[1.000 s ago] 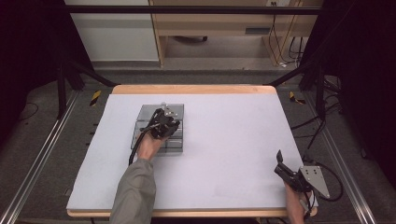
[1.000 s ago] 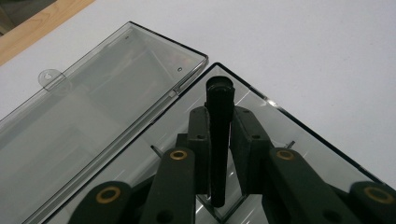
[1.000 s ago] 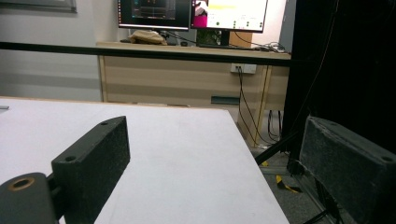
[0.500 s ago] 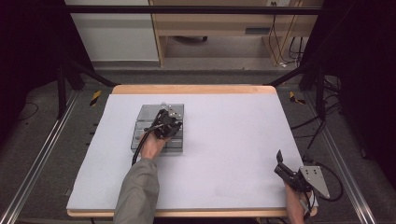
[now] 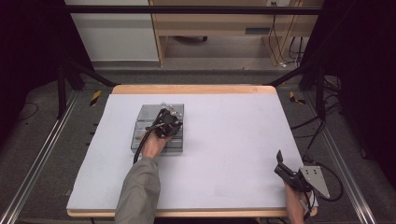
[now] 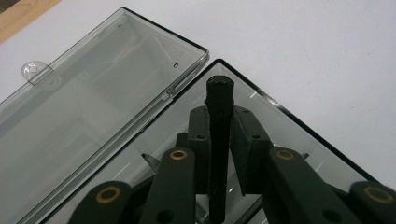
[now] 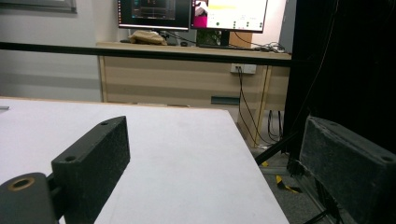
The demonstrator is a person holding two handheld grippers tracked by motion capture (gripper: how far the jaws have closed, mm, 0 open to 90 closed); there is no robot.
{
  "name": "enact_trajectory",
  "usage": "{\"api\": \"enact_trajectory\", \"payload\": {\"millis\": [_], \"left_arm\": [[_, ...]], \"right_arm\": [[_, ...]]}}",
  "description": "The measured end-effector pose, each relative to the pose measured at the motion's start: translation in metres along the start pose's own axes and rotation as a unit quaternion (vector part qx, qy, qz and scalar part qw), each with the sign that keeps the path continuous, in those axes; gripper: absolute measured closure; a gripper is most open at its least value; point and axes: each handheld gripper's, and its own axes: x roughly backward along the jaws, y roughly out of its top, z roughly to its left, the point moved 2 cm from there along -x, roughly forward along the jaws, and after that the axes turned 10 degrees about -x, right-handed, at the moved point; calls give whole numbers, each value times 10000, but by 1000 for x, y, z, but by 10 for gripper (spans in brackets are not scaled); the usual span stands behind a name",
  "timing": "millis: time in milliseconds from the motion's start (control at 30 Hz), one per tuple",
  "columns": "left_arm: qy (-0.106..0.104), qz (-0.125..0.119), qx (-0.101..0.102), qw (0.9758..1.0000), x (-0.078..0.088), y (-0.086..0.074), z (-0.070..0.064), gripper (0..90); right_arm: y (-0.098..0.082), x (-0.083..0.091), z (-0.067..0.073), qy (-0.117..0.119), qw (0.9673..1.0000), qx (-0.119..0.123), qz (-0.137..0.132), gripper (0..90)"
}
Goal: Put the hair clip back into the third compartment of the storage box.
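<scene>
The clear, smoke-tinted plastic case (image 5: 159, 128) lies open on the white table (image 5: 233, 140), at about ten o'clock from the table's middle, its hinged lid (image 6: 88, 116) folded flat beside the base; a small clear latch tab (image 6: 35, 71) sticks out from the lid's edge at about ten o'clock in the left gripper view. The left gripper (image 5: 166, 122) hangs over the base of the case, its two black jaws pressed on a slim black stick-shaped object (image 6: 219, 140) that stands between the pads and runs toward twelve o'clock in that view; what the stick is I cannot tell. The person's grey sleeve (image 5: 137, 191) reaches up from six o'clock to that gripper. The right gripper (image 5: 286, 169) sits at the table's near right corner, about four o'clock from the middle, well apart from the case; its jaws stand wide apart with nothing between them, pointing across the bare table toward a wooden desk (image 7: 187, 74) with two lit monitors (image 7: 191, 14).
</scene>
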Motion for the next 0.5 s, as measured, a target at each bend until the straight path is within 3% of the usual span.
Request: {"api": "enact_trajectory", "payload": {"millis": [333,500], "left_arm": [[-25,47,25,10000,2,1,1,770],[-19,23,63,10000,4,1,2,724]], "right_arm": [[0,0,0,0,10000,2,-1,85],[0,0,0,0,10000,2,-2,85]]}}
